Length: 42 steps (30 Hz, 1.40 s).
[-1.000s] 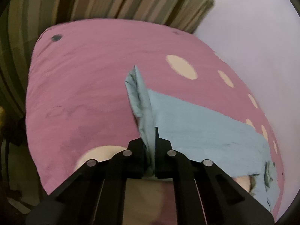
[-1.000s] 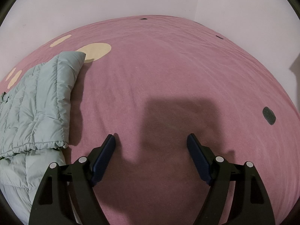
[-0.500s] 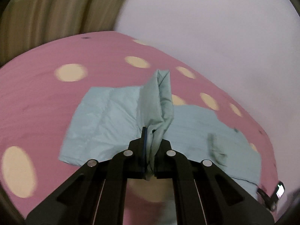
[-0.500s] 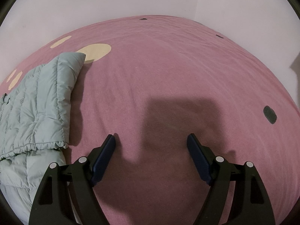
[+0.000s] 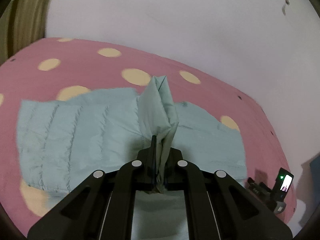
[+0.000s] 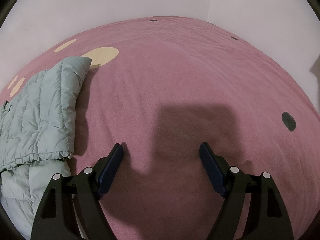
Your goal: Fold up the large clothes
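Observation:
A pale blue-green quilted puffer jacket lies spread on a pink bedspread with cream dots. My left gripper is shut on a pinched-up part of the jacket, which stands up in a peaked fold above the flat part. In the right wrist view the same jacket lies folded at the left edge, its elastic hem facing me. My right gripper hangs open over bare pink bedspread to the right of the jacket, with nothing between its fingers.
White walls run behind the bed in both views and meet in a corner. A striped curtain hangs at the far left. The other hand-held gripper with a lit screen shows at the lower right of the left wrist view.
My left gripper has swept across the bed holding the jacket fold; its view swung from the curtain side to the white wall, and more of the flat jacket shows. The right gripper stayed put.

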Motion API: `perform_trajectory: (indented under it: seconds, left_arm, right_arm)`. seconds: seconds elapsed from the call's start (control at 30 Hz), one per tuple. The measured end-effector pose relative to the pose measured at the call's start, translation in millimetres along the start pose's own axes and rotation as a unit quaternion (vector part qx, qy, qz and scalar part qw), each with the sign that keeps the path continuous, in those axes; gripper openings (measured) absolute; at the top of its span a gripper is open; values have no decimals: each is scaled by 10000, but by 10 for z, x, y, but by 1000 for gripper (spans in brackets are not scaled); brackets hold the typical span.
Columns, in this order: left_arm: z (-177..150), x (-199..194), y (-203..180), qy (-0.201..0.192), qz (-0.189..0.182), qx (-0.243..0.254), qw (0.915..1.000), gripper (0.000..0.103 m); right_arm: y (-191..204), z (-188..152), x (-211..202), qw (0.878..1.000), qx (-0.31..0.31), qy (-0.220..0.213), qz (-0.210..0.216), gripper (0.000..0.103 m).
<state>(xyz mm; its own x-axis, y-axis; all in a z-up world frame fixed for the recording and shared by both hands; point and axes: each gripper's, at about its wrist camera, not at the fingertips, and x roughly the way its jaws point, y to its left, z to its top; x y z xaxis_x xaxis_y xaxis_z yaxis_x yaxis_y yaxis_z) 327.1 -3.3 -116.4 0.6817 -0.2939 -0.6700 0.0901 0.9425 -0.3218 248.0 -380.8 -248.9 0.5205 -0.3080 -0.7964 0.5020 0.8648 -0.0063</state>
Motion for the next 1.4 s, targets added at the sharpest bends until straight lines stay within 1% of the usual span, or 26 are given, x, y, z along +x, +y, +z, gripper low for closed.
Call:
perform_trajectory:
  seconds: [0.17,0.37,0.43,0.53,0.67,0.73,0.77,0.8,0.83,0.87,0.9,0.97,1.0,1.07,1.13,1.27,1.33,1.4]
  left_arm:
    - [-71,406,-492,312,-215,295,9988,5]
    - [-243,662,-942,548,-442,559,9959,5]
    - [-302,804,-1070,677,-493,637,9944,5]
    - [-397,1011,-1251,824,-504,741,9926,5]
    - [-525,1257,-1389,1041,-413,880,9898,7]
    - [-580,1329,-1436,1095,-337,976,9886,10]
    - [-601,1331,-1454,1081,-287,1031,9884,17]
    - [-608,1316,-1465,1057,-274,1067,9883,27]
    - [-608,1273,-1455,1039,-278,1078,9883,34]
    - [-606,1220,-1453,1012,-305,1069,9886,48]
    - [-598,1143,-1436,988,-325,1047,9890,58]
    - [-562,972,-1362,906,-403,1033,9897,62]
    - [-535,875,-1292,843,-436,1016,9903,67]
    - [-504,646,-1120,671,-409,943,9924,68]
    - [-475,382,-845,488,-324,883,9944,68]
    - [-419,4,-235,202,136,671,9975,68]
    - [-384,-159,125,53,494,578,9971,68]
    - [-361,-257,452,-84,821,432,9957,68]
  right_arm:
    - [-5,-1,0,10000,6,-3,7,78]
    - [0,6,8,10000,17,-6,23,78]
    - [7,5,12,10000,22,-6,31,78]
    - [17,10,14,10000,25,-10,37,78]
    - [14,9,14,10000,28,-8,39,78]
    - [19,13,14,10000,32,-7,44,78]
    - [25,14,15,10000,33,-7,46,78]
    - [33,17,15,10000,34,-6,48,78]
    - [22,17,17,10000,37,-6,53,78]
    - [31,21,15,10000,43,-7,61,78]
    - [33,25,13,10000,52,-6,74,78]
    - [35,22,7,9999,60,-4,81,78]
    - [38,25,4,9999,60,-4,80,78]
    - [29,22,-1,9999,69,-15,94,78]
    - [16,46,-13,9999,87,7,125,78]
    - [59,105,-222,9998,73,-172,37,78]
    - [156,160,-443,9989,158,-329,279,78]
    - [383,229,-668,9962,107,-471,721,78]
